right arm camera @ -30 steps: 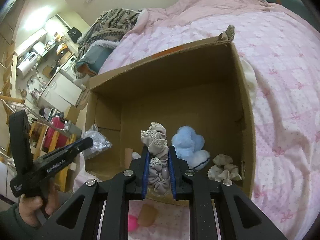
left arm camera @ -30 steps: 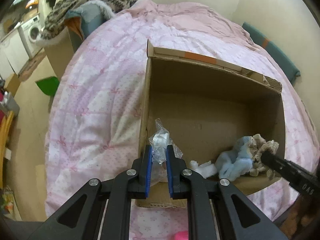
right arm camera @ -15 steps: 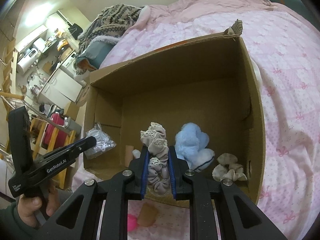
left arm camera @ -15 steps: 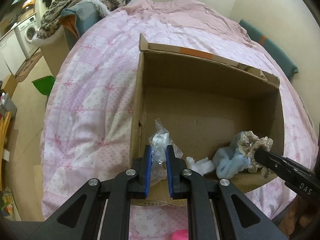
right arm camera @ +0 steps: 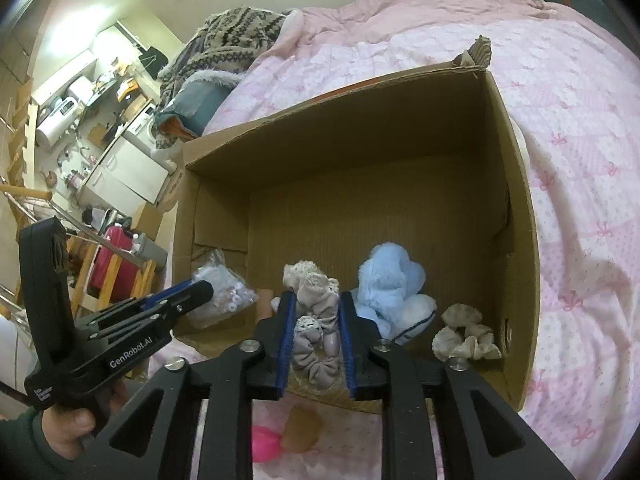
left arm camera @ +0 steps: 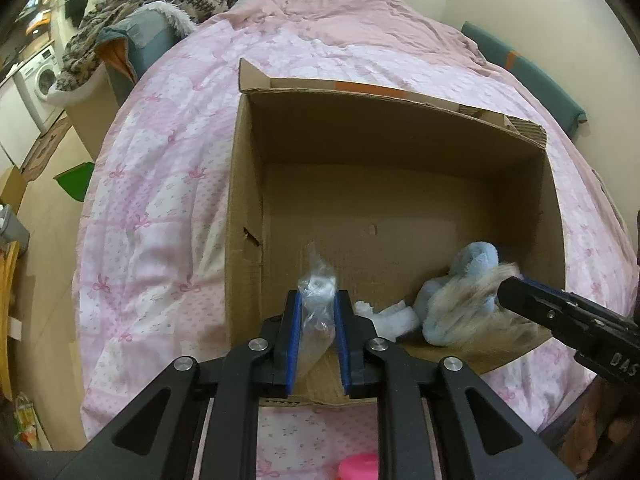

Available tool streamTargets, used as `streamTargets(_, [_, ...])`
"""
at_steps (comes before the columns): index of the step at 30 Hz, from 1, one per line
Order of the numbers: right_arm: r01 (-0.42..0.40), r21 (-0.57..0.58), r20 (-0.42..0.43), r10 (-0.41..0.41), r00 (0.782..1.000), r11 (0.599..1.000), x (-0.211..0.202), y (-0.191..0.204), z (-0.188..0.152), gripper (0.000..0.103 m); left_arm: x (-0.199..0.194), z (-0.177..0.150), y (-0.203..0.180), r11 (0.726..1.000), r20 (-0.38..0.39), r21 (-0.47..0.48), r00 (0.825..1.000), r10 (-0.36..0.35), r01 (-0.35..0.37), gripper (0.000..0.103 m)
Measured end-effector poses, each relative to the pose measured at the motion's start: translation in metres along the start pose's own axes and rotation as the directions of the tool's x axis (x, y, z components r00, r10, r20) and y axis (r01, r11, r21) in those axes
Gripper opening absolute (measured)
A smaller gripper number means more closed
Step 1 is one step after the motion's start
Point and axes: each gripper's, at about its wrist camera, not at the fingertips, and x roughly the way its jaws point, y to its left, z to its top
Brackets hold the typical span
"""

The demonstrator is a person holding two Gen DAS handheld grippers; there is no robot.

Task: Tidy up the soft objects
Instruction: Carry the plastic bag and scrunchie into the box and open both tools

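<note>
An open cardboard box (left arm camera: 244, 184) (right arm camera: 516, 208) lies on a pink bedspread. My left gripper (left arm camera: 317, 312) is shut on a clear plastic bag (left arm camera: 316, 300) just over the box's near left edge; the bag also shows in the right wrist view (right arm camera: 224, 294). My right gripper (right arm camera: 314, 320) is shut on a grey lace-trimmed scrunchie (right arm camera: 314, 308) above the box's near edge; it looks blurred in the left wrist view (left arm camera: 472, 292). Inside the box lie a light blue plush (right arm camera: 390, 284) (left arm camera: 468, 264), a beige scrunchie (right arm camera: 464, 336) and a white soft piece (left arm camera: 394, 316).
A pink object (right arm camera: 264, 446) and a tan object (right arm camera: 302, 432) lie on the bedspread (left arm camera: 160, 184) in front of the box. A knitted blanket pile (right arm camera: 236, 36) sits at the bed's far end. Floor and furniture lie to the left.
Both grippers have moved forward toward the box with their loads still held. The right gripper's scrunchie is now blurred with motion in the left wrist view.
</note>
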Motion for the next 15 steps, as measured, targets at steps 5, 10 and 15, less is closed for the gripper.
streamTargets(5, [-0.022, 0.01, 0.057, 0.022, 0.998, 1.0, -0.01, 0.0, 0.002, 0.07, -0.002, 0.0, -0.002, 1.0, 0.002, 0.004, 1.0, -0.011, 0.011, 0.03])
streamTargets(10, [-0.02, 0.022, 0.054, 0.019, 0.998, 1.0, -0.009, -0.002, 0.003, 0.07, -0.007, 0.002, 0.002, 0.999, 0.038, -0.033, 0.999, 0.002, -0.001, 0.067])
streamTargets(15, [-0.018, 0.033, 0.056, 0.016, 0.998, 0.999, -0.009, -0.003, 0.005, 0.07, -0.009, 0.003, 0.004, 0.999, 0.04, -0.037, 0.999, -0.003, 0.004, 0.067])
